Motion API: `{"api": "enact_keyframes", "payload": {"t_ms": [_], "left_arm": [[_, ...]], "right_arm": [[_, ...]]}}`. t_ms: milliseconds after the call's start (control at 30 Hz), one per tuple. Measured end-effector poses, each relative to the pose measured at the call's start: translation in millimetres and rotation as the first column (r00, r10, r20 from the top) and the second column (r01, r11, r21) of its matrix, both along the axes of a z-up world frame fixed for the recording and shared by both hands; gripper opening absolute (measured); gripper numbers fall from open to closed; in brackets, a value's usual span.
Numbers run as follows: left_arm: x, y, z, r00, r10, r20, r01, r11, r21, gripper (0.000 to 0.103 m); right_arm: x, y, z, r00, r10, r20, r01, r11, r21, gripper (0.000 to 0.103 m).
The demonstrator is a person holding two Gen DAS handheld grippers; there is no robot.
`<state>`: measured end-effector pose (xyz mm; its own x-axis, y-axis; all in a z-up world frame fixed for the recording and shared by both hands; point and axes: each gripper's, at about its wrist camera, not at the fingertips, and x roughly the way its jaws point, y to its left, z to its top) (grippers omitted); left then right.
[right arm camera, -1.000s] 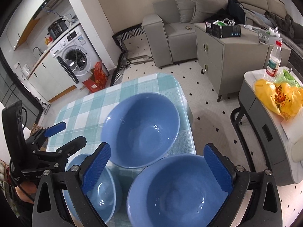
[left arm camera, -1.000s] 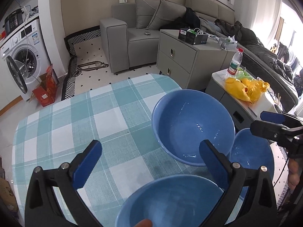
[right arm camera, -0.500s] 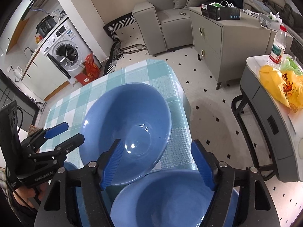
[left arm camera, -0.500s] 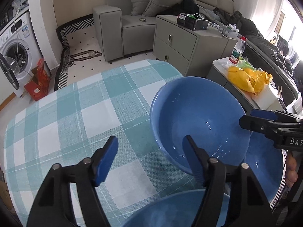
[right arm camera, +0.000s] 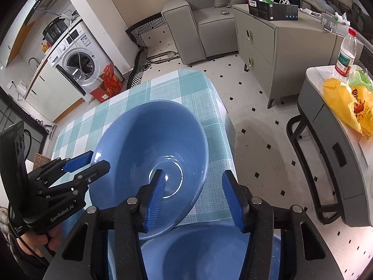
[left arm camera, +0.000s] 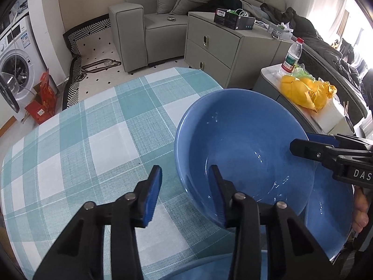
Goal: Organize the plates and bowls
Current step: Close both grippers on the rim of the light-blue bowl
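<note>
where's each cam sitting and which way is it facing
Left wrist: on the left tool, looking down its fingers at the big blue bowl; right tool enters at right.
Right wrist: on the right tool, looking down at the same bowl; left tool and a hand show at left.
Shared: bowl, checked tablecloth, sofa, washing machine.

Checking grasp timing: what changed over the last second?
Both claws dropped toward the large blue bowl and have been closing: left claw straddles its near-left rim, right claw its right rim. No firm clamp visible. The bowls and the checked tablecloth stayed put.
</note>
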<state>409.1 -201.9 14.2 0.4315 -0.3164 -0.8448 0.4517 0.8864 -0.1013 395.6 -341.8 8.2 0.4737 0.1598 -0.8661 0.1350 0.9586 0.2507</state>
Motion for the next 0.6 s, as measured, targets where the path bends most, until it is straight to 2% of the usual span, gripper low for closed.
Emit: {"api": "enact_keyframes", "payload": {"t_ms": [333, 600], "left_arm": [[2.2, 2.0, -7.5, 1.000, -0.001, -0.020, 0.001, 1.000, -0.005, 0.018], [2.5, 2.2, -9.0, 1.000, 0.005, -0.022, -0.005, 1.000, -0.016, 0.012]], "right_arm": [[1.9, 3.0, -8.5, 1.000, 0.008, -0.022, -0.008, 1.000, -0.007, 0.032], [1.8, 7.2, -10.9, 1.000, 0.019, -0.024, -0.019, 1.000, -0.020, 0.020]]}}
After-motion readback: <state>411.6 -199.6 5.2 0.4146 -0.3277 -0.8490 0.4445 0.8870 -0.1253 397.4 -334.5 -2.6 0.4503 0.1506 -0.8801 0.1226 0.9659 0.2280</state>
